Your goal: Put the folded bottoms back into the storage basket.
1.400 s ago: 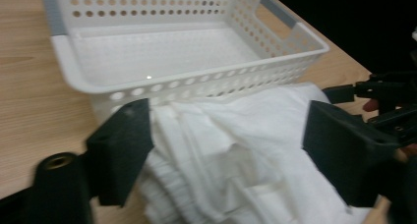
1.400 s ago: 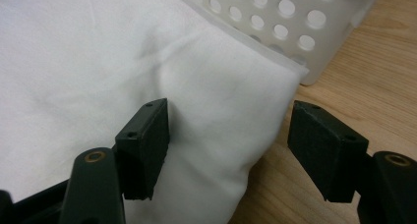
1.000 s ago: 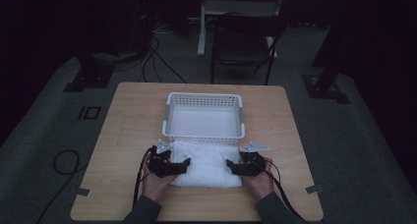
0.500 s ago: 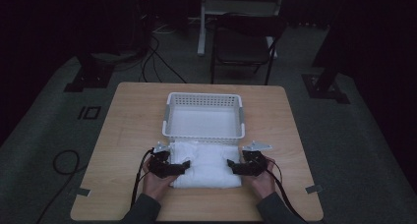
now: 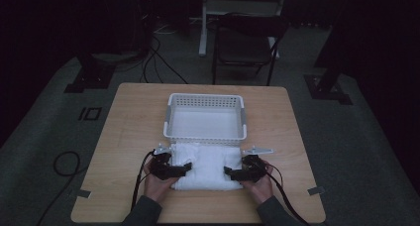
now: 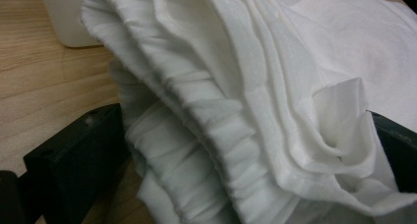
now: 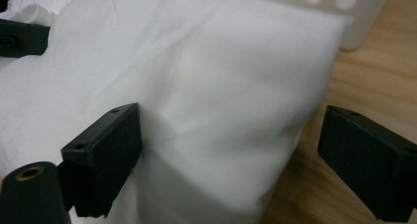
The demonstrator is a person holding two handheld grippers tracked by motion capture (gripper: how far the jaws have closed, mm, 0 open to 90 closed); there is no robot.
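A folded white cloth [image 5: 207, 166] lies on the wooden table [image 5: 129, 127], just in front of a white plastic basket [image 5: 205, 137]. My left gripper [image 5: 182, 168] is at the cloth's left end. Its jaws have just been opening, and the bunched folds [image 6: 246, 111] lie loose between them. My right gripper [image 5: 231, 172] is at the right end and has also just been opening. In the right gripper view the cloth [image 7: 196, 86] rests against one jaw while the other jaw stands clear over the bare wood. Both grippers [image 6: 236, 135] [image 7: 236, 130] are open.
The basket's pierced wall [image 7: 354, 13] stands right behind the cloth, and its corner [image 6: 64, 17] is close to the left jaw. A dark chair [image 5: 247, 42] and cables on the floor lie beyond the table's far edge. Bare wood flanks the basket on both sides.
Both hands have kept their places at the cloth's ends. The cloth lies in the same spot in front of the basket.
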